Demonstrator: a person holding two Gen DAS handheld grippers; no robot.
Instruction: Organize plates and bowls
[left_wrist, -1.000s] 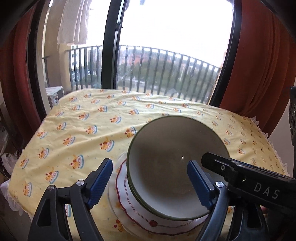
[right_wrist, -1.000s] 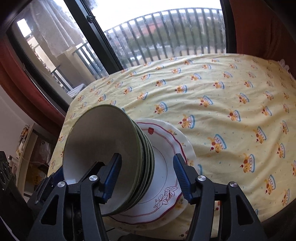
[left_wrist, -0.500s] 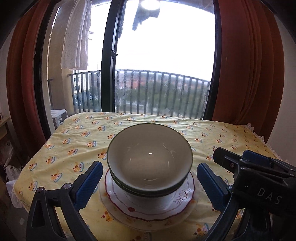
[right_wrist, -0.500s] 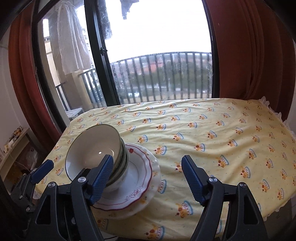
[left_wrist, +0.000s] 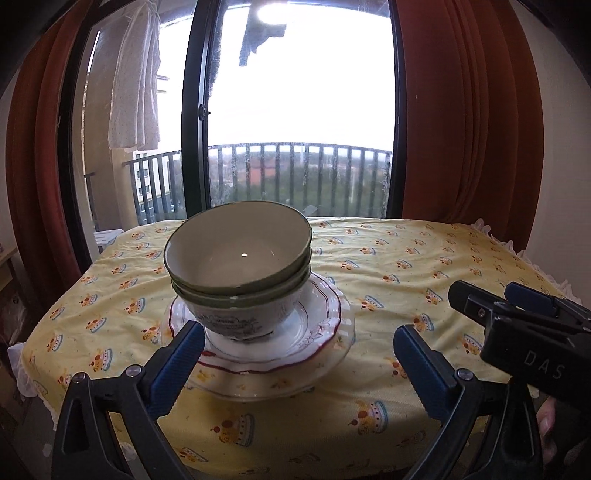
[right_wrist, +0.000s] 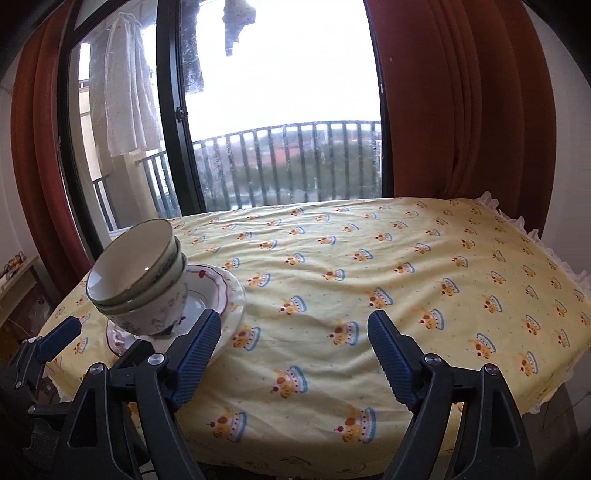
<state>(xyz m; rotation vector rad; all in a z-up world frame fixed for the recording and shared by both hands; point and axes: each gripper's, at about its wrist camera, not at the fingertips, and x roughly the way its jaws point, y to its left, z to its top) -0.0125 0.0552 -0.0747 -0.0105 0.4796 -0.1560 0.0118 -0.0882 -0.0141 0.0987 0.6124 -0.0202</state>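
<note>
We have drawn both grippers back from the bowls (left_wrist: 238, 258), which now sit lower centre of the left view, nested on the plates (left_wrist: 325, 306) on the yellow tablecloth (right_wrist: 369, 266). Our left gripper (left_wrist: 295, 363) stands wide apart and empty; our right gripper (right_wrist: 295, 358) is opening, nothing between its fingers. We judge the stack finished and released.

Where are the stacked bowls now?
The bowls stand nested on the plates on the yellow tablecloth, near its front edge. In the right wrist view they are at far left.
</note>
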